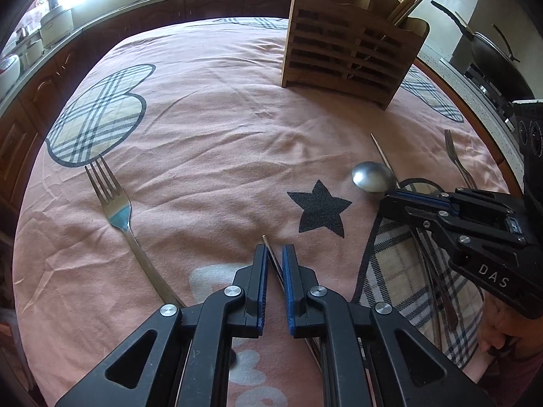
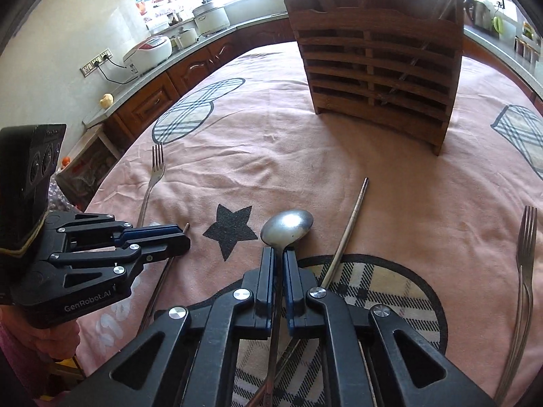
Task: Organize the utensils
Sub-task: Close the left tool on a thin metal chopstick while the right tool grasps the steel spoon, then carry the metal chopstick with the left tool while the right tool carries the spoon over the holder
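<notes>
My left gripper is shut on a metal chopstick that lies low over the pink cloth; it also shows in the right wrist view. My right gripper is shut on the handle of a steel spoon, whose bowl points toward the wooden utensil holder. The spoon bowl and the holder show in the left wrist view too. A fork lies left of my left gripper. A second chopstick and another fork lie right of the spoon.
The table carries a pink cloth with plaid patches and a black star. The holder has chopsticks standing in its right compartment. A kitchen counter with rice cookers runs behind, and a wok sits at the right.
</notes>
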Tool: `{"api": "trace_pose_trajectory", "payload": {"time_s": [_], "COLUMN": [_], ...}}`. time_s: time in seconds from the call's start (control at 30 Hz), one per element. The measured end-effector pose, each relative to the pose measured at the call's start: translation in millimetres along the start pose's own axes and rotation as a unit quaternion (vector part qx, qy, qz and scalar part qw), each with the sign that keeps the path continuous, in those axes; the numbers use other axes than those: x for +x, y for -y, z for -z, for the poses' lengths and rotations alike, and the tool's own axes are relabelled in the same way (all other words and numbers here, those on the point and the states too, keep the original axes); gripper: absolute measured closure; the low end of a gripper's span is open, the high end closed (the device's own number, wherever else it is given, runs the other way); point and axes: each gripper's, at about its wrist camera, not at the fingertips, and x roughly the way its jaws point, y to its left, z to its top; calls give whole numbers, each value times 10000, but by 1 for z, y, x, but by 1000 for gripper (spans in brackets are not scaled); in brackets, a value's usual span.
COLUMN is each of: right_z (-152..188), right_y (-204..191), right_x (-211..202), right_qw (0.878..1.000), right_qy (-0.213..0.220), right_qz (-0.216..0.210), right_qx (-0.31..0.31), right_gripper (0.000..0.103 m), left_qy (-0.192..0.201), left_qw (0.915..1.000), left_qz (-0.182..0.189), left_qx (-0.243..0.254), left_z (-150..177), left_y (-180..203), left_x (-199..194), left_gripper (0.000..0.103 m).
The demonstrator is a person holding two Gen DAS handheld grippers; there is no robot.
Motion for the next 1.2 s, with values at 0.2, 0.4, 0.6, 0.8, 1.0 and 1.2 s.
{"api": "trace_pose_trajectory", "payload": {"time_s": [0.2, 0.4, 0.6, 0.8, 1.0, 1.2], "right_z": [-2, -4, -4, -4, -4, -4], "right_y": [0, 5, 7, 9, 10, 6], "right_x": [-26, -52, -75, -97, -115, -130], "right_qw": [9992, 9969, 9943, 9909, 9870, 9832], "right_qy": [379, 744, 1038, 1329, 1588, 1813], "right_qz": [-103, -172, -123, -49, 23, 118], "right_qx": [36, 170, 212, 226, 236, 188], "right_gripper": [98, 98, 98, 99, 100, 101], "left_qy": [175, 580, 951, 1404, 1807, 2038], "left_qw": [9994, 9977, 9948, 9891, 9822, 9770], "left_qz": [193, 262, 311, 396, 448, 511], "left_qx": [-230, -226, -197, -214, -262, -360], "left_z": [1, 2, 8, 13, 22, 30], "left_y": [-7, -3, 2, 4, 2, -4], "left_x": [-19, -56, -94, -136, -170, -187], "left_gripper": [98, 100, 100, 101, 101, 101]}}
